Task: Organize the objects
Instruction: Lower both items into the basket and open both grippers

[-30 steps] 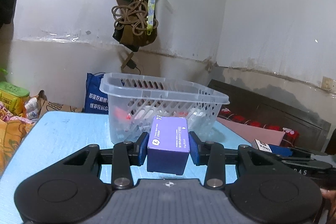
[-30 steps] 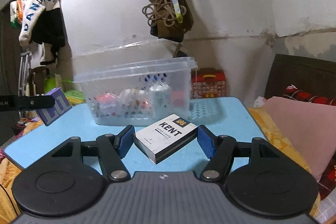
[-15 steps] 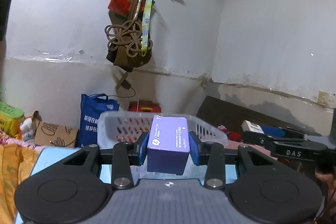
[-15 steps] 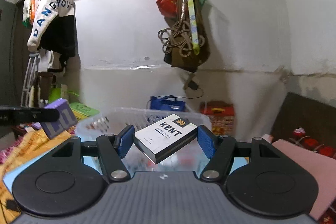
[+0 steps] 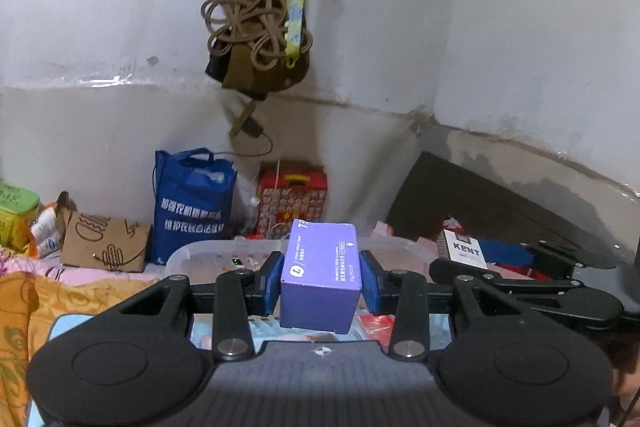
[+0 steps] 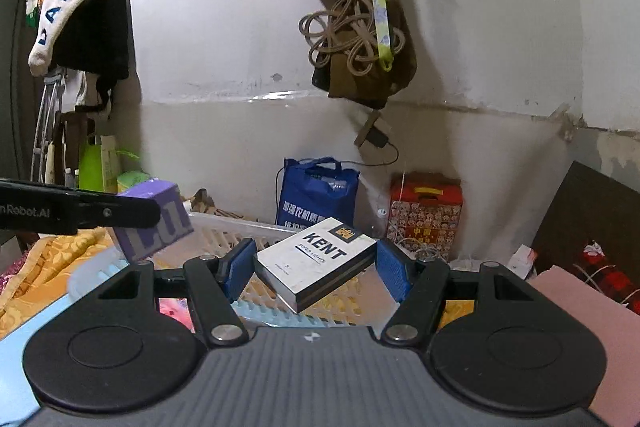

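Note:
My left gripper (image 5: 320, 281) is shut on a purple box (image 5: 320, 275), its blue pads pressed to both sides. It hangs over the clear plastic basket (image 5: 188, 253), whose rim shows just behind it. My right gripper (image 6: 316, 267) is shut on a white KENT cigarette pack (image 6: 316, 263), held tilted over the same basket (image 6: 224, 231). The left wrist view catches the KENT pack (image 5: 464, 251) at the right; the right wrist view catches the purple box (image 6: 160, 223) at the left. The basket holds several small items, mostly hidden.
The basket stands on a light blue table (image 6: 16, 355). Behind it against the wall are a blue bag (image 5: 192, 203), a red patterned box (image 5: 292, 199) and a cardboard box (image 5: 104, 243). A bundle of bags and rope (image 5: 260, 27) hangs overhead. Bedding lies left and right.
Both grippers have risen and moved forward with their boxes, from table level in front of the basket to above its rim. Neither grip has changed.

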Motion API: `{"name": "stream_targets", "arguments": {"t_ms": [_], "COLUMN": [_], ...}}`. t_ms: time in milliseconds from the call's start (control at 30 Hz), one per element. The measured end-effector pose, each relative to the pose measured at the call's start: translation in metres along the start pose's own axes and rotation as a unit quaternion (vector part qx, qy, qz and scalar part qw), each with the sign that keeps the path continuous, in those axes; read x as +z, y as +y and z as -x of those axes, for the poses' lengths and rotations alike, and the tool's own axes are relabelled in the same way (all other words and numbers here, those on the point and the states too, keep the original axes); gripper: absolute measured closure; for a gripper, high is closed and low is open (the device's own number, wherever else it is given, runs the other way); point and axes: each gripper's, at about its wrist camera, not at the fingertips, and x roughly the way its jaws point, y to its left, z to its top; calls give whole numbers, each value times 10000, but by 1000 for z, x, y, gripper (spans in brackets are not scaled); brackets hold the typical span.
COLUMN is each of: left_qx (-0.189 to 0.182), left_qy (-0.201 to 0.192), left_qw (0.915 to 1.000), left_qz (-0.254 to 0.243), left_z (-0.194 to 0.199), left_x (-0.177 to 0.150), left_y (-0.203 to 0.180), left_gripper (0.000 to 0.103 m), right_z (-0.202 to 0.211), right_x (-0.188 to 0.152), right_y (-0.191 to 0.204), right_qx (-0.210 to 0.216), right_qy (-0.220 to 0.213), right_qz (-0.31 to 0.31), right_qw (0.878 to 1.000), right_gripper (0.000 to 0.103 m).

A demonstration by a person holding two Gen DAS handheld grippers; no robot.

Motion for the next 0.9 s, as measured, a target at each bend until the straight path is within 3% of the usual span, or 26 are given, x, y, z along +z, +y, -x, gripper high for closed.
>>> {"name": "stream_targets", "arguments": {"t_ms": [333, 367, 400, 433, 467, 633, 900], "left_qx": [94, 49, 26, 57, 105, 139, 154], "left_qy": [199, 243, 300, 330, 321, 199, -226], "left_qw": [9997, 9997, 9995, 9994, 9994, 9997, 9994], "left_qz": [-47, -74, -100, -118, -114, 16, -233], "left_z": [-24, -26, -28, -30, -30, -23, 7], "left_x": [-7, -8, -9, -11, -12, -17, -21], "left_y": [4, 4, 5, 6, 9, 19, 11], "left_gripper": [58, 53, 45, 23, 14, 7, 2], "right_z": [-13, -13, -14, -11, -8, 2, 9], "right_x": [-11, -11, -9, -10, -10, -5, -4], "right_y": [-6, -7, -8, -8, -8, -8, -14], "right_qx": [143, 189, 225, 182, 99, 45, 14], "right_qy": [138, 137, 170, 141, -15, -179, -148], "right_qz": [-99, -139, -178, -215, -243, -183, -433], "right_qw": [9998, 9996, 9994, 9995, 9997, 9997, 9989], "right_gripper": [33, 28, 7, 0, 0, 0, 0]}}
